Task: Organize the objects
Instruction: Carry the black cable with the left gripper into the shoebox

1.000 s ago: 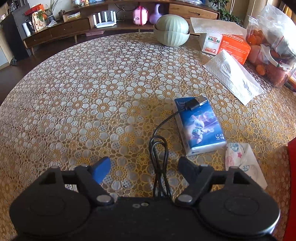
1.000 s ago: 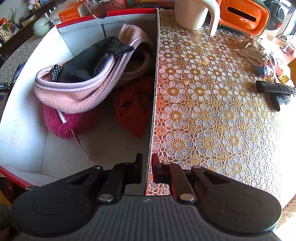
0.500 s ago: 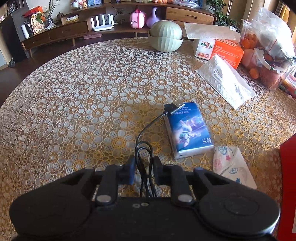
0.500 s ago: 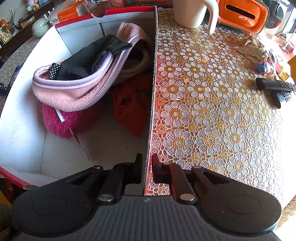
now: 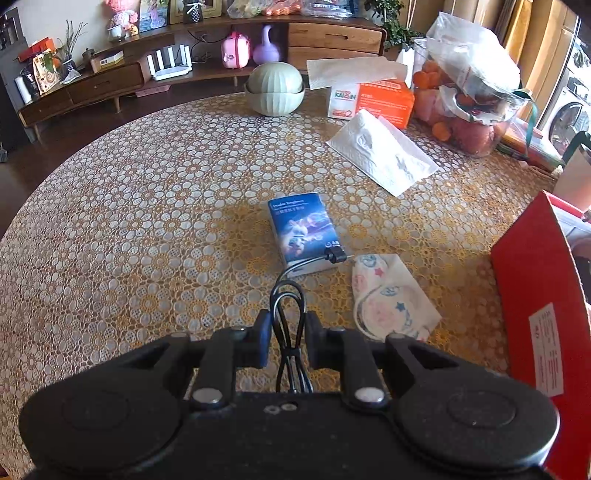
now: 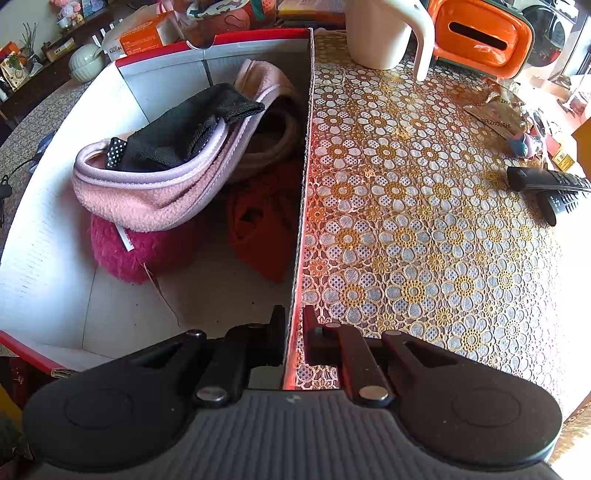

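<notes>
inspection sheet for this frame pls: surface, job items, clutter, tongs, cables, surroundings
Surface: round table under a gold floral lace cover.
Job's things: red box, white inside, holding pink cloth and dark cloth; blue packet and patterned mask lie on the table.
Clutter: green bowls, tissue box, fruit bag, remotes, white jug.
Tongs: left tongs shut on black cable; right tongs shut on the box's side wall.
Cables: the black cable's plug rests on the blue packet.
Surroundings: wooden sideboard behind.
</notes>
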A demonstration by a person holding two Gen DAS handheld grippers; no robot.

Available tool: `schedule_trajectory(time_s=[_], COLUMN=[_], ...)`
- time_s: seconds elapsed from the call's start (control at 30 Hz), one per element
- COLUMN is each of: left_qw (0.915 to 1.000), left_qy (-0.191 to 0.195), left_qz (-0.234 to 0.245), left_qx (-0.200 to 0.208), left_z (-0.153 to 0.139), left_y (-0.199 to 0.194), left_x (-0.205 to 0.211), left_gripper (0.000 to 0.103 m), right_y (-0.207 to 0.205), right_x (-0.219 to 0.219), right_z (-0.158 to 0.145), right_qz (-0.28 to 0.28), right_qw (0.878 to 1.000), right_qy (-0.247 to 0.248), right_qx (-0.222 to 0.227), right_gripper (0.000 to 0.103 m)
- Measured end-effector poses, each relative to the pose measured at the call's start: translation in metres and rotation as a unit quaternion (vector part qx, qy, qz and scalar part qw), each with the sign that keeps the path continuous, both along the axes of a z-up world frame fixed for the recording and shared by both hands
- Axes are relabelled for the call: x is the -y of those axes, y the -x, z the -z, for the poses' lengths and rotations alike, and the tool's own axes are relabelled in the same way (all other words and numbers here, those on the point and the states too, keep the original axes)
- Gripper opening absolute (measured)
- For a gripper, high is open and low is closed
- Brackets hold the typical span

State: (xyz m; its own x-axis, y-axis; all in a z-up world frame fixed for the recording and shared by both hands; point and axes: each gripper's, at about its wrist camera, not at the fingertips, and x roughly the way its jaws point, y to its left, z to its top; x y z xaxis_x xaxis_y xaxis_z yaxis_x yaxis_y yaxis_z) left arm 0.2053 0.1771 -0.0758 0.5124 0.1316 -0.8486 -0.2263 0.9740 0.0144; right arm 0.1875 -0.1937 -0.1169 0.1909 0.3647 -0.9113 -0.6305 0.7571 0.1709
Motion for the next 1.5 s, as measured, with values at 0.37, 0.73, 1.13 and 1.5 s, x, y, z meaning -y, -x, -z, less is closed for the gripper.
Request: schedule_trajectory(time_s=[0.37,0.73,1.13,1.5], left_qw=[0.9969,0.9823,0.96,0.9673], left_qy=[0.015,0.015,0.002,0.005], left_qz=[0.075,0.18,0.27,0.25], left_qx=[0.022,0.048,0.075,0.044], left_z=[-0.043,-0.076,-0.101,-0.085], left_y=[0.025,0.025,0.016,0.014], left_x=[0.054,0.138,0.219,0.211], left_gripper=[0.017,0.017,0.005,0.03], right_y=[-0.002,0.001,0.003,0.002], right_x=[0.006,0.017,0.019,0.02], right_z=[-0.012,-0.026,-0.026,-0.025], right_qz=[-0.003,-0.002,-0.002,-0.009], right_qw=[1.0,0.999,0.998,0.998], right_qy=[-0.02,-0.045,-0.052,-0.055], right_qx=[0.011,0.018,0.032,0.028], right_gripper=[0.008,0.008,0.006,0.007])
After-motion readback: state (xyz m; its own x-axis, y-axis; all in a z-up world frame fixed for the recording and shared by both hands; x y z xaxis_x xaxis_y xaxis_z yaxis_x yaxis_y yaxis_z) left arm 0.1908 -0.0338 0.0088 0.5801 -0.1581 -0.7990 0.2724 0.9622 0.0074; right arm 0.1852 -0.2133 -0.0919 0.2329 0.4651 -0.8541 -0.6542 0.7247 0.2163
